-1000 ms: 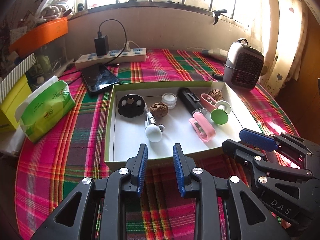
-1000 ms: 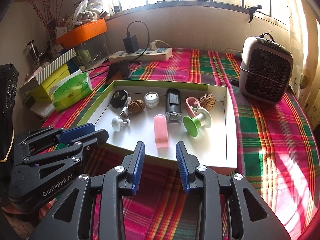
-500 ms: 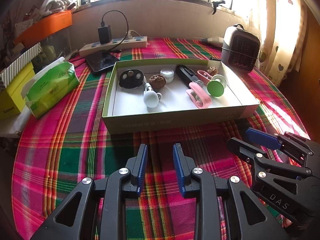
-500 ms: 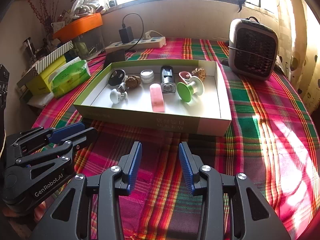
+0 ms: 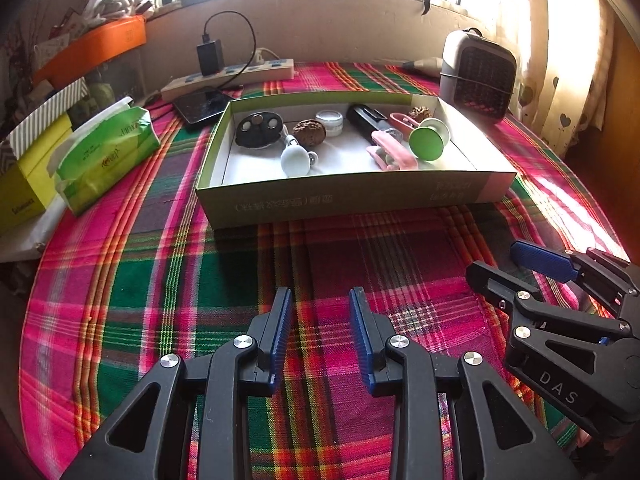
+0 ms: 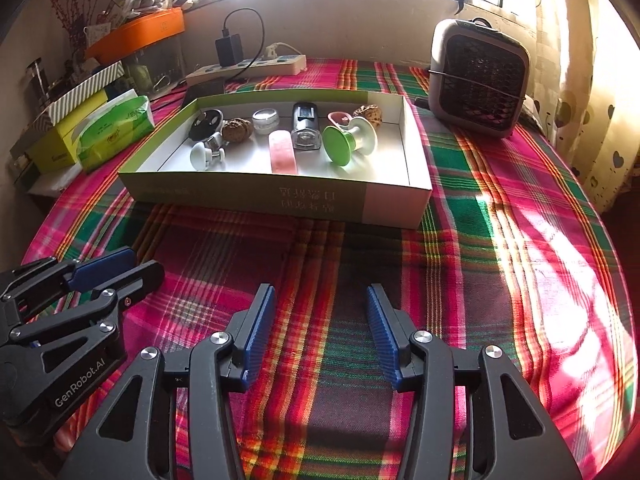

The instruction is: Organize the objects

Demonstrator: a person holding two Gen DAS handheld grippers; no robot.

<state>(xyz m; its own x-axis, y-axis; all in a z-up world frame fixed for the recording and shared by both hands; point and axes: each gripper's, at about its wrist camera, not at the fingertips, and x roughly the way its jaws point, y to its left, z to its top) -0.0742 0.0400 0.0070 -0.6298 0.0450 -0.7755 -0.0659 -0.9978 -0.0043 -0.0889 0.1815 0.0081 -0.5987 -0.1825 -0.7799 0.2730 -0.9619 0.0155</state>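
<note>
Right tool (image 6: 320, 312) hangs over the plaid table (image 6: 500, 240), jaws just been opening, nothing between them. Ahead sits the shallow box (image 6: 280, 196) holding small items; left tool (image 6: 116, 268) waits off its left side, heater (image 6: 478, 76) ahead-right.

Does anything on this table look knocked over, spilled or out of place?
Nothing spilled or broken. The small things lie loose inside the box; the green spool rests tipped on its side, and the pink case lies flat beside it.
</note>
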